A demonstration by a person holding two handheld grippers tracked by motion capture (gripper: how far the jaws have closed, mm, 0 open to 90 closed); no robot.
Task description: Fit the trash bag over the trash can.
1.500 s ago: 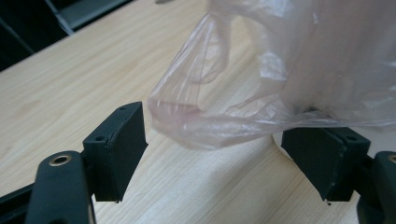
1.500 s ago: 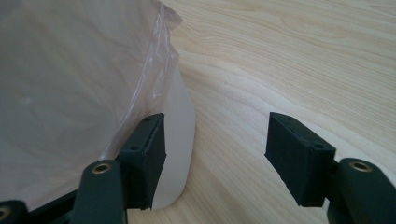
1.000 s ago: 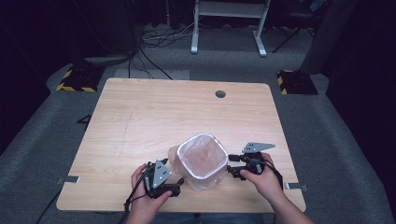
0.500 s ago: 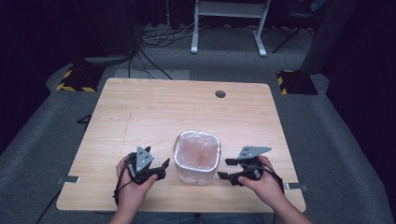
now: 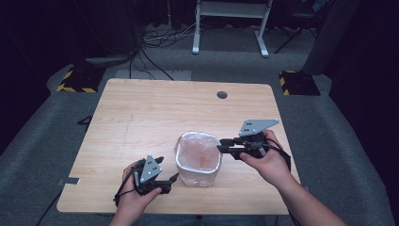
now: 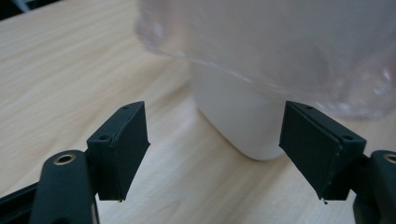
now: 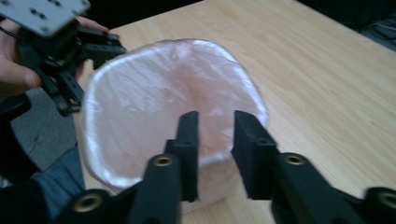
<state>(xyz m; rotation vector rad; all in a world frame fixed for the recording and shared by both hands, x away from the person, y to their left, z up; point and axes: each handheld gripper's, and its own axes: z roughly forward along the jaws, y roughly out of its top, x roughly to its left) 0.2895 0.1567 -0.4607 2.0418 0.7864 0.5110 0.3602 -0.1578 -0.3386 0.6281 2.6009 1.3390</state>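
Right gripper view: our right gripper (image 7: 212, 140) is closing over the bag-lined bin's (image 5: 198, 159) rim, left gripper (image 5: 162, 181) open; liner could slip.

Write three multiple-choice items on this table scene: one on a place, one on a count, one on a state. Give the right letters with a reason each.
1. Where does the lined bin stand on the table?
A. near the person's edge, between the grippers
B. at the far edge by the round hole
C. on the floor

2. How many bins stand on the table?
A. three
B. two
C. one

3. How do the jaws of the left gripper stand?
A. clamped on the liner
B. wide apart with nothing between them
C. shut on a cable

Key: 1 A, the high view shows it between the left gripper and the right gripper; 2 C, a single bin stands there; 3 B, the left gripper view shows bare table between the jaws.
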